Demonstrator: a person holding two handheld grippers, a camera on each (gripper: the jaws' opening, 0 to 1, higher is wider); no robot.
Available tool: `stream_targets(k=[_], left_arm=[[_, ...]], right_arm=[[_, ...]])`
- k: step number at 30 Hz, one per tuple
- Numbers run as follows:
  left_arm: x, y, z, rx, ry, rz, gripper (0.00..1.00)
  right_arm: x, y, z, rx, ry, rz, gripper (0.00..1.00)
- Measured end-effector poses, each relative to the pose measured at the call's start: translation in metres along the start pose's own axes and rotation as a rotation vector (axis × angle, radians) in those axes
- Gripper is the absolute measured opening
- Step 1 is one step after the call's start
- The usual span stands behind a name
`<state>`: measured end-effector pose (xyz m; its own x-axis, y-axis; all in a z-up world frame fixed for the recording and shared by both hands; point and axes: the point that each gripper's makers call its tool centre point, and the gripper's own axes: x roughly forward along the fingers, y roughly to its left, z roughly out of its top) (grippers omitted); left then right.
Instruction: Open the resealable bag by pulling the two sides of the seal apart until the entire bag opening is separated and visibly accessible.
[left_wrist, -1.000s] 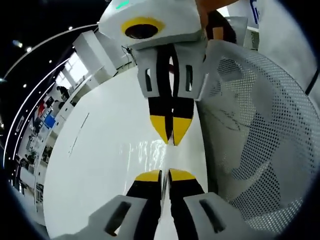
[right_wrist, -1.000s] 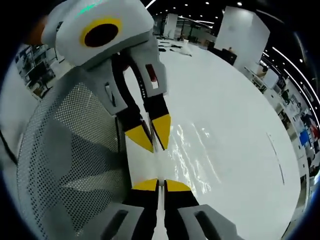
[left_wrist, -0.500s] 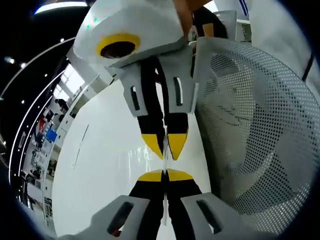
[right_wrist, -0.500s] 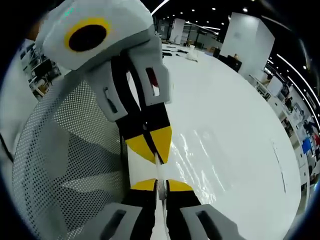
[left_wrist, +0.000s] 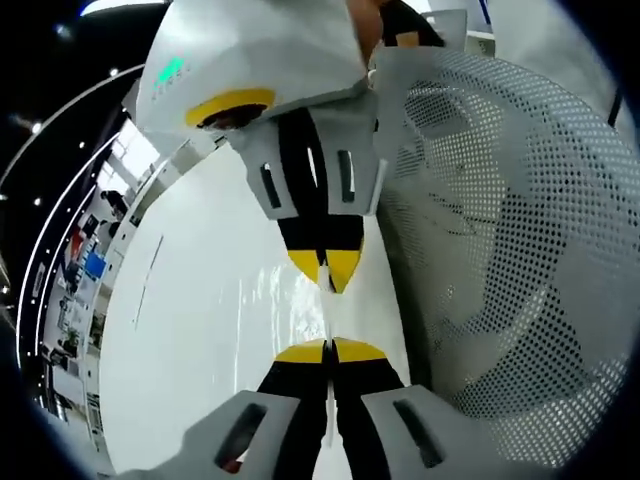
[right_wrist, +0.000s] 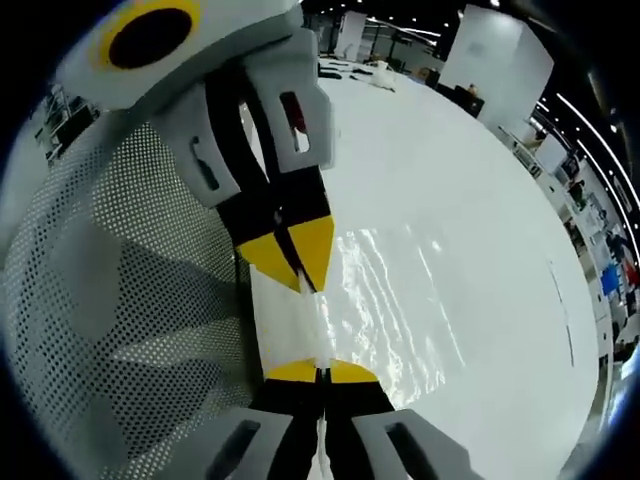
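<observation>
In the left gripper view, the left gripper (left_wrist: 329, 352) is rising from the bottom with its yellow-tipped jaws pressed together on a thin edge of the clear resealable bag (left_wrist: 312, 300). The right gripper (left_wrist: 328, 268) is reaching down from the top of that view, its own yellow tips also closed on the bag's film, so the two grippers are facing each other tip to tip with a short stretch of the bag spanning between them. The bag is hanging above the white table (left_wrist: 190, 330), near the table's edge where a white mesh chair (left_wrist: 500, 250) is standing just beside it.

In the right gripper view, the right gripper (right_wrist: 320, 372) is clenching the near edge of the bag (right_wrist: 290, 325), and the left gripper (right_wrist: 292, 258) is coming in from the upper left, pinching the far edge. Between them a whitish strip of the bag is stretching taut, and more glossy, wrinkled film is lying over the table (right_wrist: 470, 230) to the right of the jaws. The chair (right_wrist: 120, 300) is showing along the left of that view. Whether the seal is parted I cannot tell.
</observation>
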<state>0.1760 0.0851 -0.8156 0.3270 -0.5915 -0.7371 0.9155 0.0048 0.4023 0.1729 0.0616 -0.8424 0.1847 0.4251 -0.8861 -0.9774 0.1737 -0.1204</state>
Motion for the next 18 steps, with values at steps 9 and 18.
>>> stream_targets(k=[9, 18], left_arm=[[0.011, 0.018, -0.012, -0.049, 0.038, 0.035, 0.0], [0.026, 0.056, -0.019, -0.033, 0.071, 0.059, 0.0]], right_arm=[[0.002, -0.023, -0.002, 0.046, -0.014, -0.063, 0.0], [0.004, -0.062, -0.002, 0.12, -0.037, -0.102, 0.0]])
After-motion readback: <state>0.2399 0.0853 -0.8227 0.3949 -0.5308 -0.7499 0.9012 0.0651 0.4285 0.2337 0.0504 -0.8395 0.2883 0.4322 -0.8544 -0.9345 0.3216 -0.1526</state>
